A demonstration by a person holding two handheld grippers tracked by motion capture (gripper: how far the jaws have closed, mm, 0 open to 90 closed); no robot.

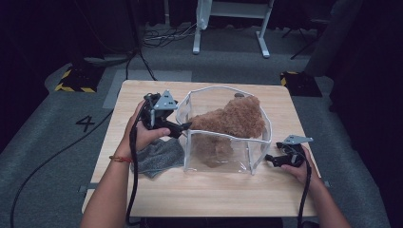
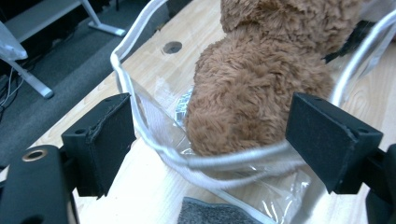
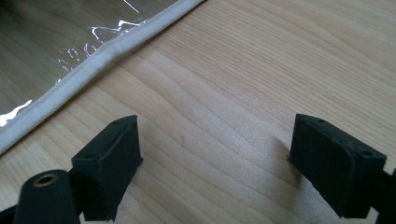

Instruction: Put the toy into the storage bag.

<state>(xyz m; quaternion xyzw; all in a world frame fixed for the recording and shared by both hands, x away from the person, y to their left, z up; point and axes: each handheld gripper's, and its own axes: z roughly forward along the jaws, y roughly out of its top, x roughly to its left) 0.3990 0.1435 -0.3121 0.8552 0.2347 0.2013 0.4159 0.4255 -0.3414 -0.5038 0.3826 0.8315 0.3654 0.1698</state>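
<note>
High view. Bench (image 1: 157, 194), light wood. Clear bag (image 1: 223, 159) with white piping, standing open near the centre so things can go in from above. Brown plush toy (image 1: 233, 118) draped over the bag's top, partly inside, not yet settled to the bottom. Grey cloth (image 1: 159, 156) flat on the bench just left of the bag, probably waiting its turn. Left claw (image 1: 185, 126) at the bag's left rim beside the toy. Right claw (image 1: 268, 158) low by the bag's right corner, seemingly placed to steady it.

Left gripper view. Left claw (image 2: 205, 144) wide, holding nothing; the bag's piped rim (image 2: 233, 161) and the toy's lower end (image 2: 243, 112) lie between the jaws, untouched, as if lined up for a grip.

Right gripper view. Right claw (image 3: 215, 163) wide, empty, over bare wood; bag's edge (image 3: 93, 58) apart, upper left.
</note>
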